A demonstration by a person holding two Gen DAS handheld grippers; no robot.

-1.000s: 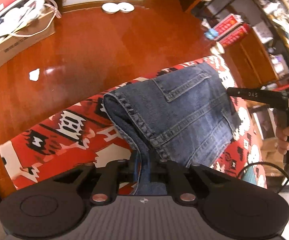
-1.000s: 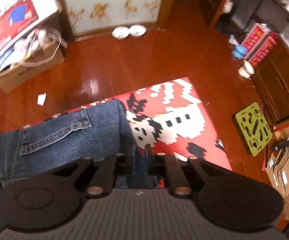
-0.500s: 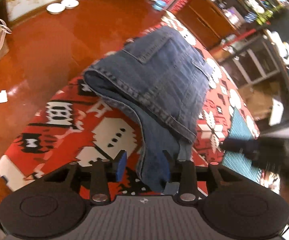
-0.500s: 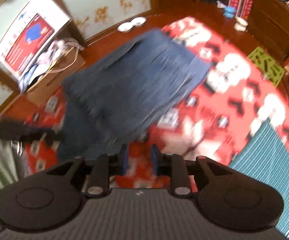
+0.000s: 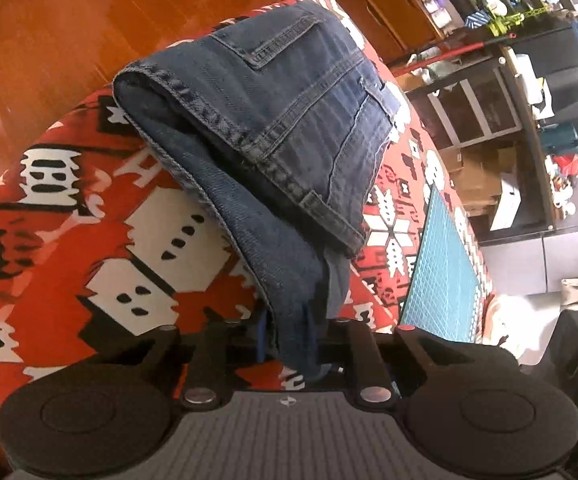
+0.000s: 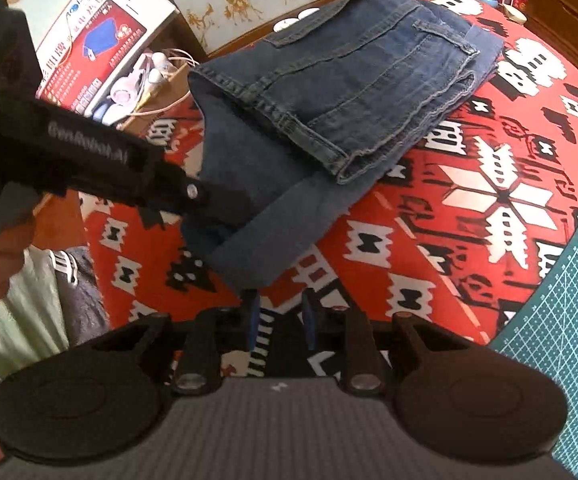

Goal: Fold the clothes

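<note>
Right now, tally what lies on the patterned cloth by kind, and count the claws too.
Jeans: 1
Teal cutting mat: 1
Claws: 2, left claw shut on the jeans, right claw open and empty
Total: 4

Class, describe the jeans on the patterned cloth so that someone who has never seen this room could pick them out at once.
Find the red cloth with its black and white pattern. On it lie the jeans, dark blue denim folded into a thick bundle, one end held in the left gripper. They are the only plain blue thing on the cloth, with stitched seams and a pocket; the teal cutting mat nearby is flat and gridded.
</note>
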